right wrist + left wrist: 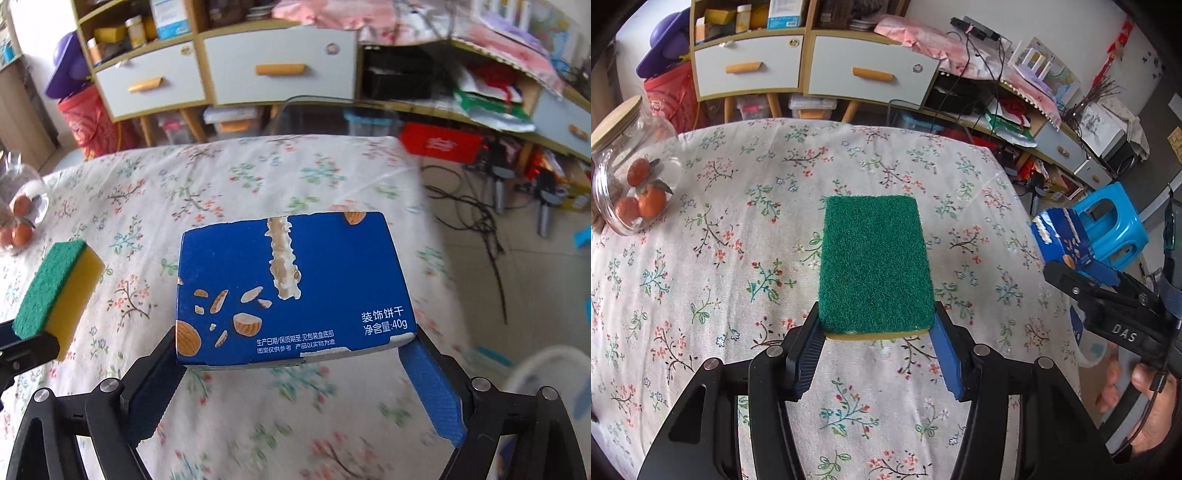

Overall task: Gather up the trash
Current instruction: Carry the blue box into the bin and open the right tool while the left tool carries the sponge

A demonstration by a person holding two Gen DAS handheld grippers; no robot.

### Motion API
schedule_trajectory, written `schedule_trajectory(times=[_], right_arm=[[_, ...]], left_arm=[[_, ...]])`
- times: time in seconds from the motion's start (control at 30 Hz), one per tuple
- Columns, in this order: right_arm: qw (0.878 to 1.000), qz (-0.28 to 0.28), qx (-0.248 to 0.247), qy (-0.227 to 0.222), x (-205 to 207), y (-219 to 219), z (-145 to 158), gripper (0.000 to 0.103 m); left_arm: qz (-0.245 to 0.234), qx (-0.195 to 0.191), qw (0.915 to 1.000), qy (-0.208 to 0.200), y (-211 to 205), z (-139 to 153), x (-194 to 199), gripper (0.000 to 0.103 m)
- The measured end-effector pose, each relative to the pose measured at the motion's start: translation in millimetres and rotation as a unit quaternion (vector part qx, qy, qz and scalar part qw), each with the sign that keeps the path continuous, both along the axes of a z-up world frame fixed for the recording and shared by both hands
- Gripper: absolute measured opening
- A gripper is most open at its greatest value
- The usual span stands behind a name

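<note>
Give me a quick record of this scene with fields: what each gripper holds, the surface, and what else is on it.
left gripper: jaws shut on green-and-yellow sponge
right gripper: jaws shut on torn blue biscuit box
surface: floral tablecloth
also on it: glass jar with wooden lid, oranges inside

soft, even daylight fills both views, with only faint shadows on the tablecloth (746, 236) and mild glare on the jar (631, 166). the left view is sharp; the right view is smeared, probably by motion, so the cloth's flowers and the floor blur while the box (295, 291) stays crisp. fisheye bending curves the cabinet (812, 62), and the corners go black.
</note>
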State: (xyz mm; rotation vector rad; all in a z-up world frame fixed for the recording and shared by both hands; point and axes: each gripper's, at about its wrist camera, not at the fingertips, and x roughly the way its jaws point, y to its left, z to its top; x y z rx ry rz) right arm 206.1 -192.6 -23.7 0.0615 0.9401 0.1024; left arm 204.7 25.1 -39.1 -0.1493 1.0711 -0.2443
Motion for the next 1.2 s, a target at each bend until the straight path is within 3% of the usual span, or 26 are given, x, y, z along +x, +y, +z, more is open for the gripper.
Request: schedule_trajectory(times=[0.5, 0.83, 1.1, 1.2], right_arm=[[0.991, -0.127, 0.038, 0.027, -82, -119, 23, 0.094], [0.980, -0.180, 0.061, 0.056, -127, -192, 8, 0.094], [0.979, -0.188, 0.029, 0.076, -133, -220, -13, 0.095], [0.978, -0.186, 0.041, 0.084, -135, -226, -20, 0.103]], left_arm=[[-0.040, -0.025, 0.9988, -0.010, -49, 14, -37, 0.057], [-0.085, -0.014, 0.9962, -0.014, -98, 11, -59, 0.057], [-0.135, 0.013, 0.9905, -0.025, -149, 7, -67, 0.057], [-0.147, 0.006, 0.9890, -0.018, -169, 2, -65, 0.057]])
